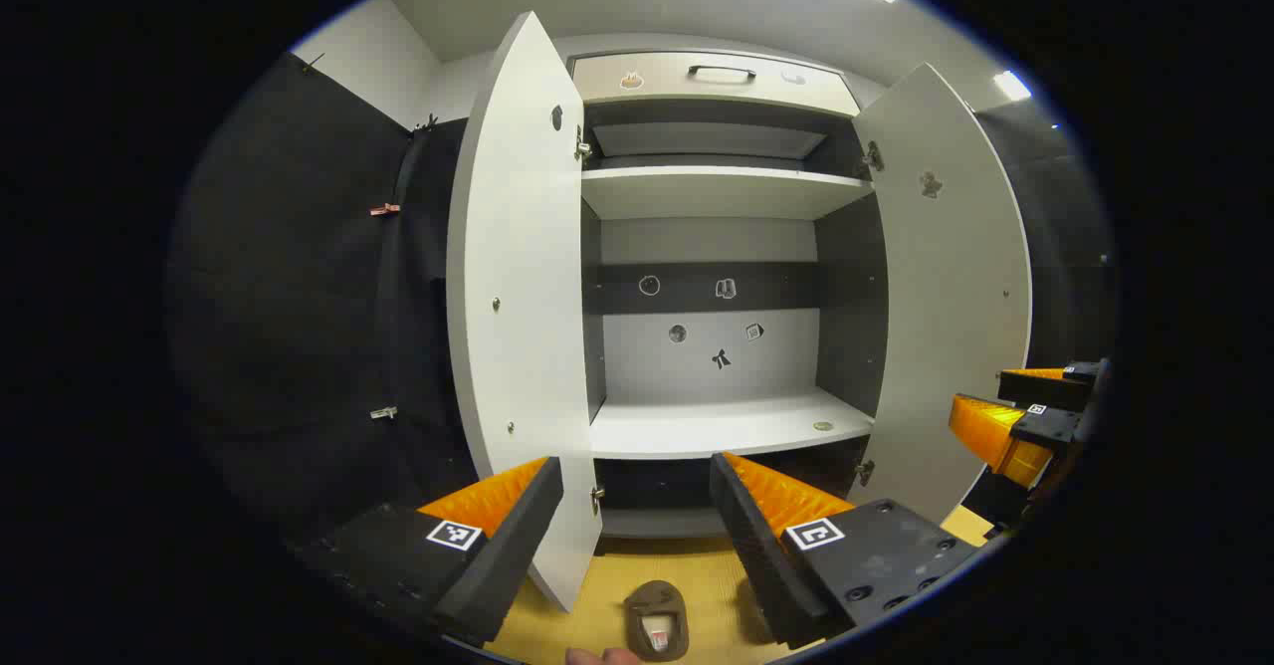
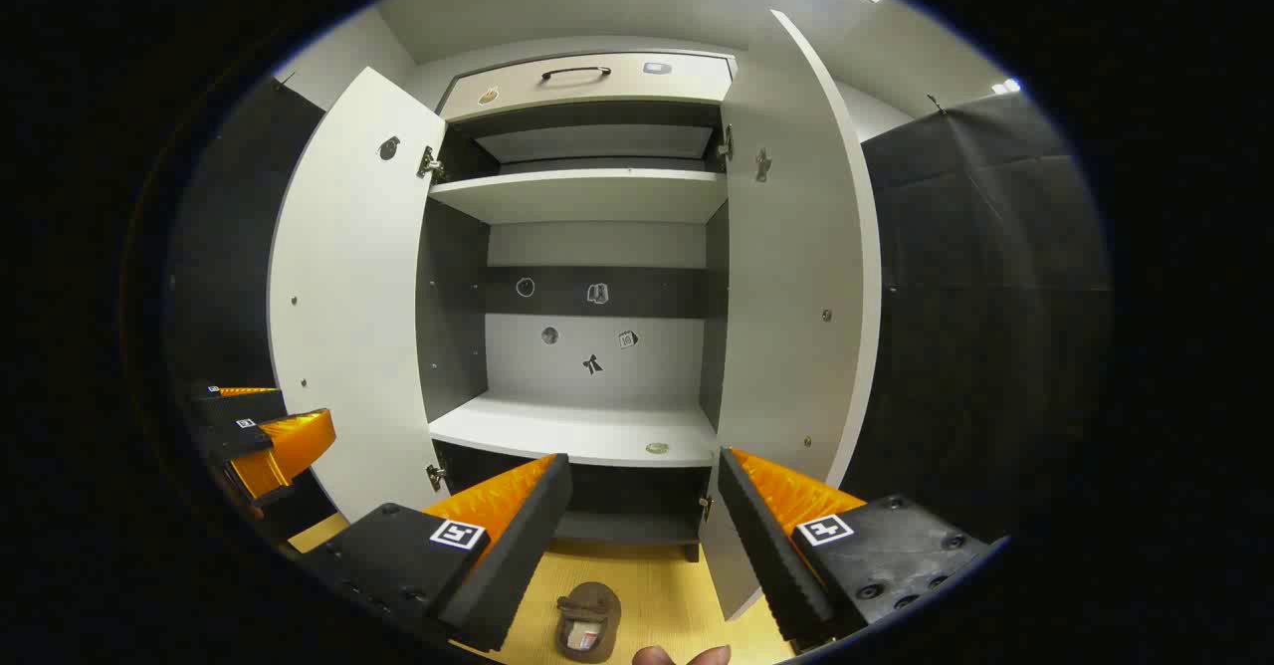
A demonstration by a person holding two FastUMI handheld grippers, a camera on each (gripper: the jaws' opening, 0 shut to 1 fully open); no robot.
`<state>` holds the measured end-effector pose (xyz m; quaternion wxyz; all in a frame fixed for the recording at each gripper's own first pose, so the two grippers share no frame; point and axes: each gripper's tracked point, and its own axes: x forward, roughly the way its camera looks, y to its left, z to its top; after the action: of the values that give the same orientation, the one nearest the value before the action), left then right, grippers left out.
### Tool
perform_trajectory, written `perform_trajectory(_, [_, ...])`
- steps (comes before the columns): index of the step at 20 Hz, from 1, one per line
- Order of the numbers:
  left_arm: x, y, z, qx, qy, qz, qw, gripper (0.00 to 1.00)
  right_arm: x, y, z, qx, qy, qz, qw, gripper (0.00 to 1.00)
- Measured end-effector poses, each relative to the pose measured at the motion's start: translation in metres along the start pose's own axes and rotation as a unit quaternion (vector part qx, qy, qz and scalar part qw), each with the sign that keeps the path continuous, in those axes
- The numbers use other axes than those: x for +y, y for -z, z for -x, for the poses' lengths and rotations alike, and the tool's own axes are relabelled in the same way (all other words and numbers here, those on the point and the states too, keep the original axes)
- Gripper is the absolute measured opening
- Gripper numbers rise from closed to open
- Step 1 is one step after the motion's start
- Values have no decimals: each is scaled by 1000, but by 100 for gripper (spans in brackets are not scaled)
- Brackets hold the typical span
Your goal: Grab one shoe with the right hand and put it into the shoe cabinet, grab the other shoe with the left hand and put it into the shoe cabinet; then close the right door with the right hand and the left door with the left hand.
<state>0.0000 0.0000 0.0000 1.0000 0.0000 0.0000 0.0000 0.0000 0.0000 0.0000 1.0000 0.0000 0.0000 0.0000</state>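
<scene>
Item one, the shoe cabinet: we record a tall white cupboard with dark inner sides, standing at twelve o'clock in both gripper views. Its left door and right door both stand wide open. Inside we count an upper shelf and a broad lower shelf, both bare apart from a small round disc near the lower shelf's front edge. Small stickers dot the back panel. Above the doors sits a drawer front with a dark handle.

Item two, the shoe: we note one brown slip-on shoe lying on the yellow floor at six o'clock, in front of the cabinet and outside it. It is dark brown, with a rounded outline and a pale insole showing through its opening. In the right gripper view the same shoe lies between the two fingers, apart from both.

Item three, the left gripper: we see its fingers spread wide, grasping nothing, raised above the shoe.

Item four, the right gripper: likewise released, fingers apart and empty. In the left gripper view it appears at three o'clock, beside the right door.

A fingertip shows at six o'clock, near the shoe.
</scene>
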Motion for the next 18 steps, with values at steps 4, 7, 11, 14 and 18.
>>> perform_trajectory(4, [1, -1, 1, -1, -1, -4, 1000, 95, 2, -2, 1, -2, 1, 2, 1000, 97])
perform_trajectory(7, [1, -2, 1, -2, 0, -3, 1000, 95, 2, -2, 2, -2, 3, 3, 1000, 97])
perform_trajectory(11, [1, -3, 1, -4, -3, -1, 1000, 95, 2, -3, 5, -4, 7, 3, 1000, 97])
perform_trajectory(14, [2, -5, 0, -7, -5, -2, 1000, 95, 2, -4, 6, -3, 8, 2, 1000, 97])
perform_trajectory(18, [3, -5, 0, -8, -8, -2, 1000, 95, 3, -3, 7, -2, 7, 1, 1000, 97])
